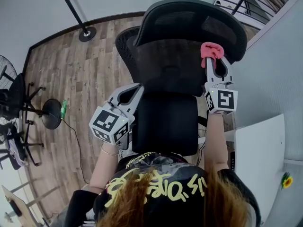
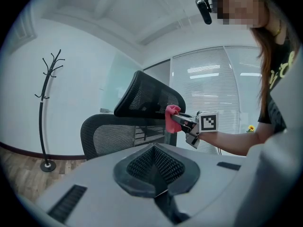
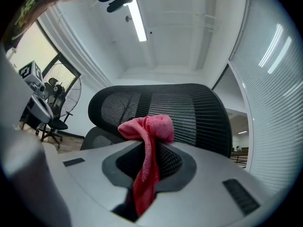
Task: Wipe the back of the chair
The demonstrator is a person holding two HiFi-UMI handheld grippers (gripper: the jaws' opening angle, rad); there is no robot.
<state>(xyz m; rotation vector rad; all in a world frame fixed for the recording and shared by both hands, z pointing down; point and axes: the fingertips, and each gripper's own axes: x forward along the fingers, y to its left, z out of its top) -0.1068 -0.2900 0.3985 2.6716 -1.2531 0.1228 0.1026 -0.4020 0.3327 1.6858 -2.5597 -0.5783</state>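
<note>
Up top, right gripper (image 1: 213, 60) pinches pink cloth (image 1: 211, 50) against chair headrest (image 1: 189, 22); left gripper (image 1: 136, 89) closed, empty.

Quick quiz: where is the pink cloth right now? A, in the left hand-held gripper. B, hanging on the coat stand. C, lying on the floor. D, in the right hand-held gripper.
D: the pink cloth is pinched between the jaws of the right hand-held gripper, in front of the chair's mesh headrest.
</note>
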